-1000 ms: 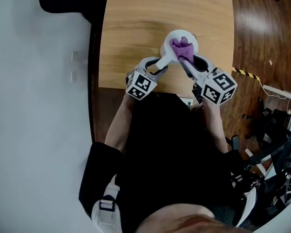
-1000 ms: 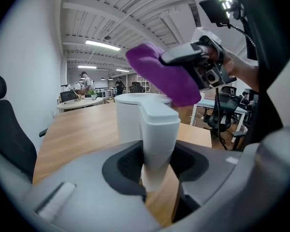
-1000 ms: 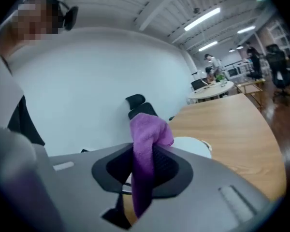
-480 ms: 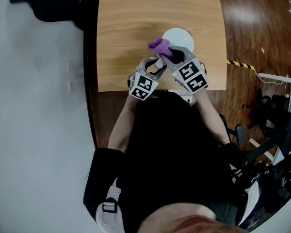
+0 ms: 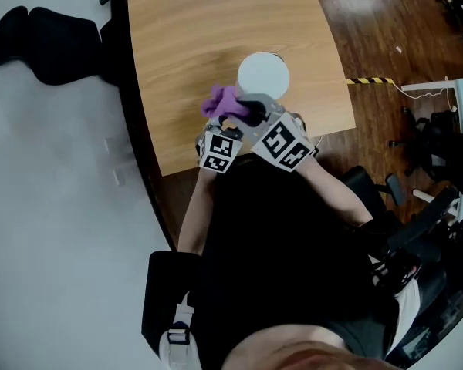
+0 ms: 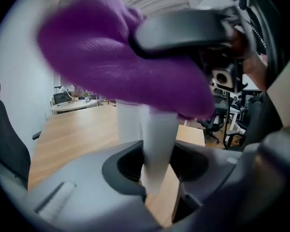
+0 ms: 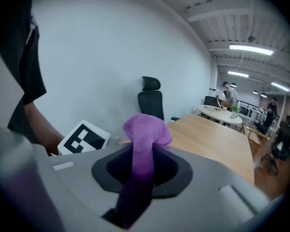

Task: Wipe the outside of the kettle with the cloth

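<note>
Head view: right hand-held gripper [image 5: 241, 111] pinches cloth [image 5: 218, 99] beside kettle [image 5: 263, 74]; left hand-held gripper [image 6: 155, 166] clamps its handle [image 6: 157, 139].

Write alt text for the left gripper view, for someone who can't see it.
The left gripper is clamped on the white kettle handle. Just above, the right gripper holds a purple cloth that covers the handle's top, with a wooden table behind.

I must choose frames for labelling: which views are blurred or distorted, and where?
Left gripper view: fisheye bending, dark corners; the near purple cloth and white kettle handle are soft. Right gripper view: same bending; room behind is sharper. Head view: dim, kettle top washed out.
</note>
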### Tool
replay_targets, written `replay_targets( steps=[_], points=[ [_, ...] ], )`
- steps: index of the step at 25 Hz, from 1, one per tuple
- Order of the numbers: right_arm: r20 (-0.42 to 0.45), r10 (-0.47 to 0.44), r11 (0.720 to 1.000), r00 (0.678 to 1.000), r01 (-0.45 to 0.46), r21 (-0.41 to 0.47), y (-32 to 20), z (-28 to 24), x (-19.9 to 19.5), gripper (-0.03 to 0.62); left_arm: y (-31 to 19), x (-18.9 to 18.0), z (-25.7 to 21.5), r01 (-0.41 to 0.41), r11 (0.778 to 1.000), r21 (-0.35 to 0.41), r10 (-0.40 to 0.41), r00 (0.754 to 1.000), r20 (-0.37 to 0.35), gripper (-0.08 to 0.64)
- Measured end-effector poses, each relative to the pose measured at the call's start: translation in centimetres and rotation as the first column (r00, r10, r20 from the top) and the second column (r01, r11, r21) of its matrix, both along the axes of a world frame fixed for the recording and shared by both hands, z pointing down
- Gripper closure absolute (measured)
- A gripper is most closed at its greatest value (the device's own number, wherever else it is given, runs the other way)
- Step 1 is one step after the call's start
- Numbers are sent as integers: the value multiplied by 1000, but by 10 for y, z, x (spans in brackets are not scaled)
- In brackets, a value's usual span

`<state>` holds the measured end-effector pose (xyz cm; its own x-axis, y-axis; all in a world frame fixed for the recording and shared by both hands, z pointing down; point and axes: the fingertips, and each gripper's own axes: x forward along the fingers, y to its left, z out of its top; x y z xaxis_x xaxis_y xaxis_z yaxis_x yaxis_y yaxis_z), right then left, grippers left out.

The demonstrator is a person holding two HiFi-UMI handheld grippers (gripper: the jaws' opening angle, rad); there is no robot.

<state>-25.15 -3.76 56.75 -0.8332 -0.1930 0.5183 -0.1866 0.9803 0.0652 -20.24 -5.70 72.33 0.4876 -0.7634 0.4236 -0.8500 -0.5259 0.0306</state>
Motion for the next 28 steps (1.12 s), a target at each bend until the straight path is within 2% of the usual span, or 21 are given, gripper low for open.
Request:
replay_targets(
  steps=[1,3,7,11,14,16,17,18,20,21,22,24,26,28],
  points=[
    [-38,-47,998,998,49,37,20,16,-9,511,4,-2,0,-3,1000,13,3,1000,-1,288],
    [-67,-46,996,997,50,68,29,40,-6,508,8,-4,-1,-23,999,31,23,1000,3,288],
    [34,129,991,991,-128,-28,-24,44,52,509,10,3,7,-40,999,35,40,999,12,288],
    [58,341,939,938,-336,-78,-96,48,111,511,15,-3,11,-47,998,43,46,999,13,288],
    [19,439,893,898,-434,-115,-135,62,146,511,18,-7,13,-40,998,46,40,999,7,288],
    [12,477,874,879,-473,-109,-139,56,156,511,22,-11,16,-29,998,49,29,1000,5,287],
    [32,474,878,880,-470,-92,-133,40,153,512,23,-14,16,-22,998,51,22,1000,4,287],
    [55,444,895,894,-441,-63,-120,21,140,512,23,-17,16,-14,998,54,14,1000,2,287],
    [61,303,952,951,-306,35,-78,-2,96,511,23,-22,15,5,998,59,-5,1000,-1,285],
    [30,211,972,977,-213,100,-52,0,71,511,23,-24,15,13,998,60,-13,1000,-2,285],
    [-21,127,978,992,-122,170,-27,10,50,511,24,-25,14,21,998,61,-21,1000,-2,285],
    [-113,41,960,993,-8,278,2,37,28,511,26,-27,12,37,997,62,-37,999,-3,285],
    [-104,47,953,993,-14,303,2,46,30,511,27,-28,10,46,997,64,-46,999,-7,285],
    [-54,93,957,994,-74,279,-15,44,46,512,26,-29,9,47,997,66,-46,999,-12,284]
  ],
)
